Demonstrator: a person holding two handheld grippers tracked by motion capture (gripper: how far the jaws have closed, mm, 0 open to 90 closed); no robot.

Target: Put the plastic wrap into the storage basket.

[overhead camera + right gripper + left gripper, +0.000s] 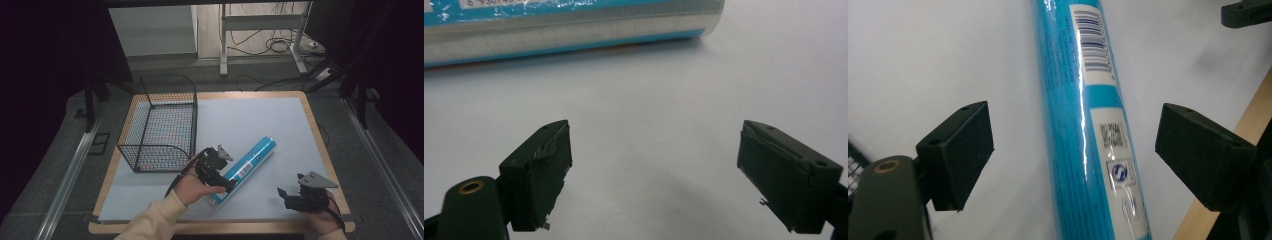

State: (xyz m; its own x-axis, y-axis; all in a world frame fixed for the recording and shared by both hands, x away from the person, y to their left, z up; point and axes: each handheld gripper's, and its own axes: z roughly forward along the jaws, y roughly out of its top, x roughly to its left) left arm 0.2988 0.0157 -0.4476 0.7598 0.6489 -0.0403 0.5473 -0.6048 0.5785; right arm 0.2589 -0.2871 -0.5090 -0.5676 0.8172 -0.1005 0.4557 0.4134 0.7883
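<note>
A long blue tube point(247, 167) with a white barcode label lies diagonally on the white sheet point(250, 120). My left gripper point(225, 181) straddles the tube's near end. In the left gripper view the tube point(1083, 125) runs between the wide-apart jaws without touching either pad, so my left gripper point(1078, 145) is open. My right gripper point(286, 197) rests low at the front right, apart from the tube. In its own view my right gripper point(654, 155) is open over bare sheet, with the tube's end point(574, 25) lying across the top.
A black wire basket point(160, 125) stands on the table's left side, just left of my left hand. The wooden table edge point(320, 150) frames the sheet. Beyond the table are metal legs and cables point(270, 45) on the floor.
</note>
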